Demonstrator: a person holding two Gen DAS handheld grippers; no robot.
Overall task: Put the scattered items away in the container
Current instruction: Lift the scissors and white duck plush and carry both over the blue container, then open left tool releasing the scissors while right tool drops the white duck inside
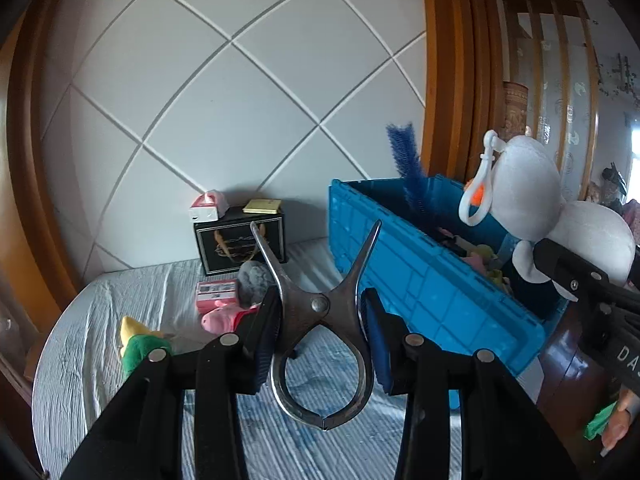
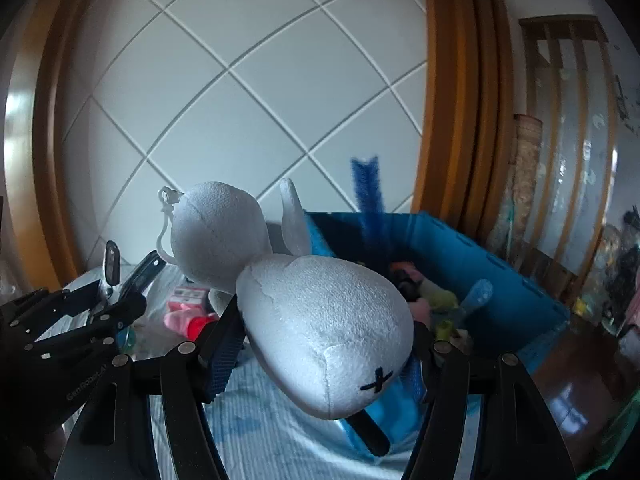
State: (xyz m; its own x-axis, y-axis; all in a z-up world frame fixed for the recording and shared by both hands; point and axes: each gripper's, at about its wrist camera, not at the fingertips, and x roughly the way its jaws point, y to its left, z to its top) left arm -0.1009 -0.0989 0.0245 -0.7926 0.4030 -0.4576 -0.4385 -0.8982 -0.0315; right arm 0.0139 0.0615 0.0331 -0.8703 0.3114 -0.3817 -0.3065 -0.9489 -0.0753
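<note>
My left gripper [image 1: 320, 324] is shut on a pair of metal pliers-like tongs [image 1: 320, 304], handles pointing up, above the striped bed. My right gripper [image 2: 320, 344] is shut on a white plush toy [image 2: 320, 320] with a plastic clip [image 1: 478, 196]; in the left wrist view that plush [image 1: 528, 184] hangs over the blue crate [image 1: 420, 280]. The crate [image 2: 480, 252] holds several small toys and a blue bristly brush [image 2: 366, 188]. The left gripper [image 2: 102, 292] shows at the left of the right wrist view.
On the bed lie a green and yellow plush [image 1: 138, 344], a pink plush [image 1: 224, 318], a pink box [image 1: 216, 292], a grey fuzzy item [image 1: 254, 280] and a black box [image 1: 240, 242] with small things on top. A padded white headboard [image 1: 240, 80] stands behind; dark wooden furniture [image 1: 568, 368] is at right.
</note>
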